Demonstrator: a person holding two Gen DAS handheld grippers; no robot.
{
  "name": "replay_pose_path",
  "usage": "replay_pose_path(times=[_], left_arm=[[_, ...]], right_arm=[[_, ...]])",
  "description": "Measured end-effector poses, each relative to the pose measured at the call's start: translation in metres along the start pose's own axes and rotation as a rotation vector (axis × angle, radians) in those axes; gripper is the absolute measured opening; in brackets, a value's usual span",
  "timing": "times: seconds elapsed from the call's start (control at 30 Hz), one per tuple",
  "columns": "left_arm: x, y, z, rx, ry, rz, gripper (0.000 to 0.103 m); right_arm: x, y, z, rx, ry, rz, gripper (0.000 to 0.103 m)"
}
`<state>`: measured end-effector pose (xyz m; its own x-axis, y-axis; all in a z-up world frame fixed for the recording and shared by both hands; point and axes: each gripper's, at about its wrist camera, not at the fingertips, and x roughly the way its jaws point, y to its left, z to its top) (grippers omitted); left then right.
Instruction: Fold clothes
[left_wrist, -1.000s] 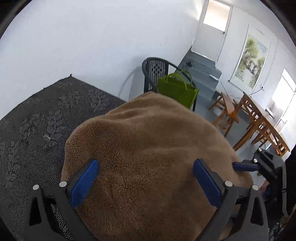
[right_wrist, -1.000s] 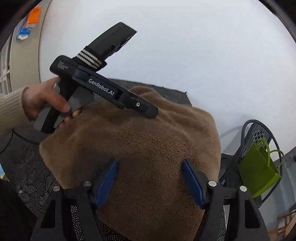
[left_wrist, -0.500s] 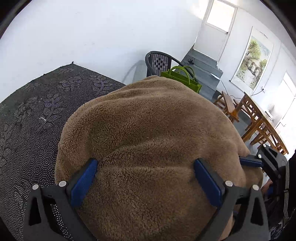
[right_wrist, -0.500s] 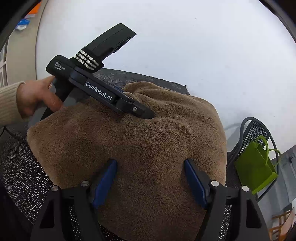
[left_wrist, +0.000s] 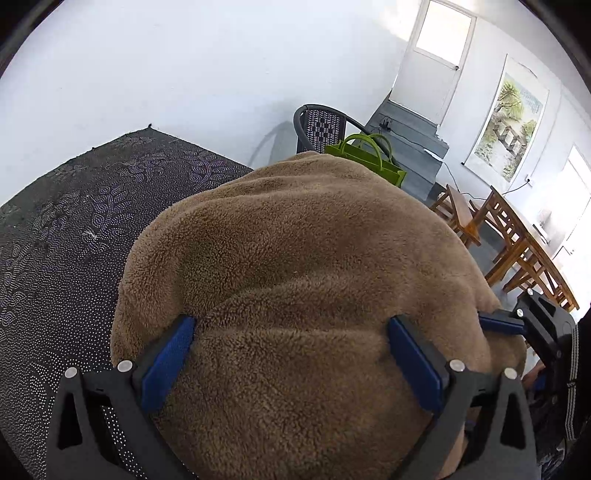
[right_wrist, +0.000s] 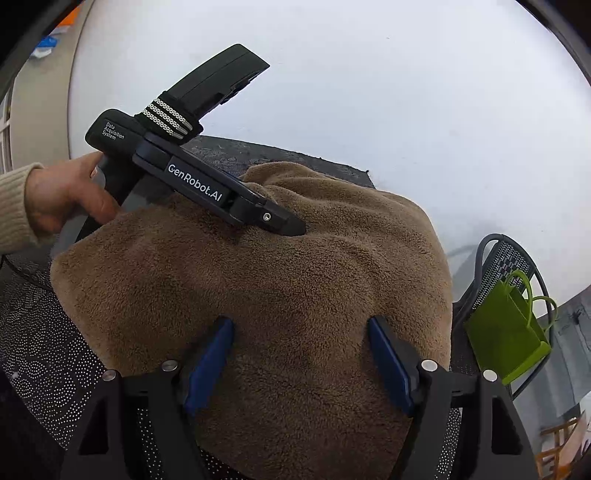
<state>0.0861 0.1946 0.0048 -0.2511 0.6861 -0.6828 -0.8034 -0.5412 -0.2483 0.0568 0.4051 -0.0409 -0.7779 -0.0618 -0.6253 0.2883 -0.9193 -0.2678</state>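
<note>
A brown fleece garment (left_wrist: 295, 240) lies bunched in a thick mound on the dark patterned tablecloth (left_wrist: 74, 221). My left gripper (left_wrist: 288, 332) is open, its blue pads (left_wrist: 166, 365) pressed into the fleece, which bulges between them. In the right wrist view the same garment (right_wrist: 258, 277) fills the middle. My right gripper (right_wrist: 299, 332) is open too, with fleece between its fingers. The left gripper (right_wrist: 221, 188), held by a hand (right_wrist: 62, 195), pokes its tip into the far top of the mound. The right gripper (left_wrist: 532, 325) shows at the garment's right edge.
A dark wicker chair (left_wrist: 321, 125) with a green bag (left_wrist: 369, 158) stands past the table's far corner, against a white wall. Wooden tables and benches (left_wrist: 517, 236) stand at the right. The tablecloth (right_wrist: 37, 350) lies bare to the left of the garment.
The garment mound has sunk lower in both views, and more wall and chair show above it. The left gripper has tilted down, its tip sinking into the fleece. Jaw gaps look unchanged.
</note>
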Motion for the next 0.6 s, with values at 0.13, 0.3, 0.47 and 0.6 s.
replay_pose_path(times=[0.13, 0.3, 0.47, 0.6], left_arm=[[0.0, 0.0, 0.0, 0.0, -0.003, -0.001, 0.102], [0.003, -0.004, 0.002, 0.0, -0.006, -0.004, 0.102], [0.008, -0.007, 0.003, 0.001, -0.008, -0.007, 0.102], [0.009, -0.009, 0.004, 0.001, -0.009, -0.009, 0.102]], right_arm=[[0.002, 0.002, 0.0, 0.0, 0.002, 0.0, 0.077], [0.005, 0.002, 0.0, 0.0, 0.007, -0.004, 0.077], [0.006, 0.001, -0.002, -0.001, 0.009, -0.007, 0.077], [0.011, -0.004, -0.003, -0.003, 0.007, -0.005, 0.077]])
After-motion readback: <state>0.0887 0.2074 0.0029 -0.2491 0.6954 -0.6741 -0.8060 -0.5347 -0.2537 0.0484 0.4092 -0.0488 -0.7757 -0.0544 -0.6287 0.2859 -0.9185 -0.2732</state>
